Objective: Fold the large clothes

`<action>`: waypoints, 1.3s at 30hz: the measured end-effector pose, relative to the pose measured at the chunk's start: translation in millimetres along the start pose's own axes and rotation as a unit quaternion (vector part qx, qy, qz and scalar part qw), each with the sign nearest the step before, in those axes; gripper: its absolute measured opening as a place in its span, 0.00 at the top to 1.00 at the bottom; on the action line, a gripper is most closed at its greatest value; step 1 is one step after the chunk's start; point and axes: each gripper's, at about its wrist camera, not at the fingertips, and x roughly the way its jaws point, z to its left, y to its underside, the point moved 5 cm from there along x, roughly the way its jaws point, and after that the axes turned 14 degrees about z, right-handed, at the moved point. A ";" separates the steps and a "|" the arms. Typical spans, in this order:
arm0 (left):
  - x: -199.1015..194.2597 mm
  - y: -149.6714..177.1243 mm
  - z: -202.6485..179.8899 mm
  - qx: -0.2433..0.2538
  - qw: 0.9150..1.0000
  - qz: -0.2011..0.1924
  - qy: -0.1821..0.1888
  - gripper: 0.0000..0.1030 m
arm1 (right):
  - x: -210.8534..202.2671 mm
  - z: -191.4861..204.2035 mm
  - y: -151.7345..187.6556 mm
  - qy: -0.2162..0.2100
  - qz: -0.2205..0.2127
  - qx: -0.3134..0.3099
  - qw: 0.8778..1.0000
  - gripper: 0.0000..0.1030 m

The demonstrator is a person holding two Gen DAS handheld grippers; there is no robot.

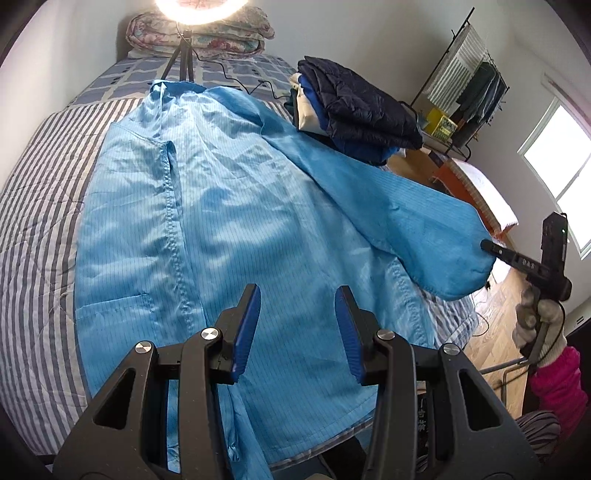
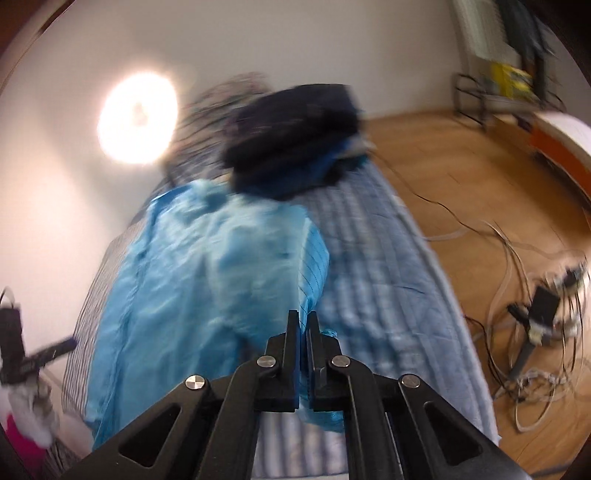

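A large light-blue coat (image 1: pixel 207 229) lies spread front-up on the striped bed (image 1: pixel 33 206), collar at the far end. My left gripper (image 1: pixel 297 291) is open and empty, just above the coat's lower hem. My right gripper (image 2: pixel 303 317) is shut on the cuff of the coat's right sleeve (image 1: pixel 436 243) and holds it lifted off the bed to the right. The right gripper also shows in the left wrist view (image 1: pixel 491 245) at the sleeve's end. The right wrist view is blurred; the coat (image 2: pixel 192 273) shows in it below the fingers.
A stack of folded dark clothes (image 1: pixel 354 110) sits on the bed's far right. A ring light on a tripod (image 1: pixel 181 55) and folded quilts (image 1: pixel 207 33) stand at the head. Wooden floor with cables (image 2: pixel 517 295) and a clothes rack (image 1: pixel 469 96) lie to the right.
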 end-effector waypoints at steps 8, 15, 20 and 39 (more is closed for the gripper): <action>-11.8 -3.5 20.0 -0.046 0.999 -0.015 0.018 0.59 | 9.3 114.7 18.6 -0.046 0.053 -0.146 0.987 1.00; -13.5 1.1 35.4 -0.074 0.997 -0.015 0.020 0.59 | 52.0 184.1 73.3 -0.064 0.151 -0.264 0.950 1.00; -4.6 6.4 35.7 -0.080 0.997 -0.007 0.017 0.59 | 77.4 206.7 126.0 -0.077 0.220 -0.332 0.914 1.00; 40.0 36.2 -8.4 -0.020 0.998 0.057 0.011 0.59 | 44.8 164.9 93.2 -0.156 0.190 -0.251 0.936 0.49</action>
